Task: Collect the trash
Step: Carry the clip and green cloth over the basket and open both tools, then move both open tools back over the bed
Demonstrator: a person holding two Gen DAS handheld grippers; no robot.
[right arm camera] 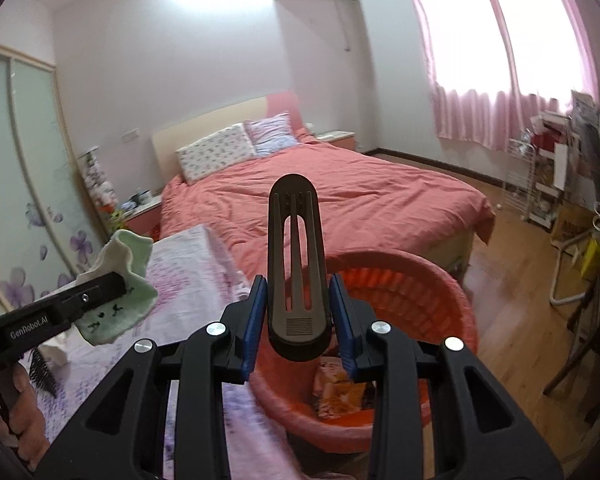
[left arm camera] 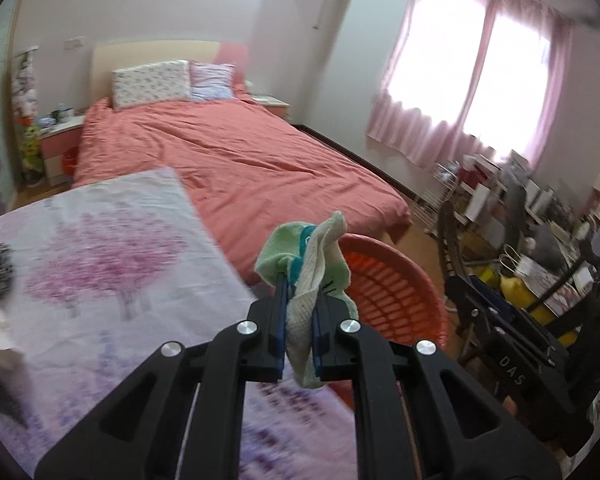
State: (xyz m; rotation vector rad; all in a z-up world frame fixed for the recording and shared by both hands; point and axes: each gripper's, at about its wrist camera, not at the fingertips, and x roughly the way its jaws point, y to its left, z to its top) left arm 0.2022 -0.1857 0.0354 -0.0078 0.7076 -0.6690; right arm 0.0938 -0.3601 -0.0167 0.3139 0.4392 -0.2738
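My left gripper (left arm camera: 300, 296) is shut on a crumpled green and white cloth (left arm camera: 312, 264), held above the edge of a table with a floral cover (left arm camera: 100, 264) and beside an orange-red plastic basket (left arm camera: 400, 292). In the right wrist view the same cloth (right arm camera: 120, 276) hangs from the left gripper (right arm camera: 108, 286) at the left. My right gripper (right arm camera: 300, 304) is shut on a dark grey slotted plastic piece (right arm camera: 296, 256) that stands upright over the basket (right arm camera: 412, 280). Colourful wrappers (right arm camera: 340, 392) lie in the basket's bottom.
A bed with a coral cover (left arm camera: 236, 152) fills the middle of the room. Cluttered shelves and a dark chair (left arm camera: 540, 280) stand at the right under pink curtains (right arm camera: 500, 80). A black comb (right arm camera: 44, 376) lies on the table near a hand (right arm camera: 24, 408). Wooden floor (right arm camera: 520, 340) shows right of the basket.
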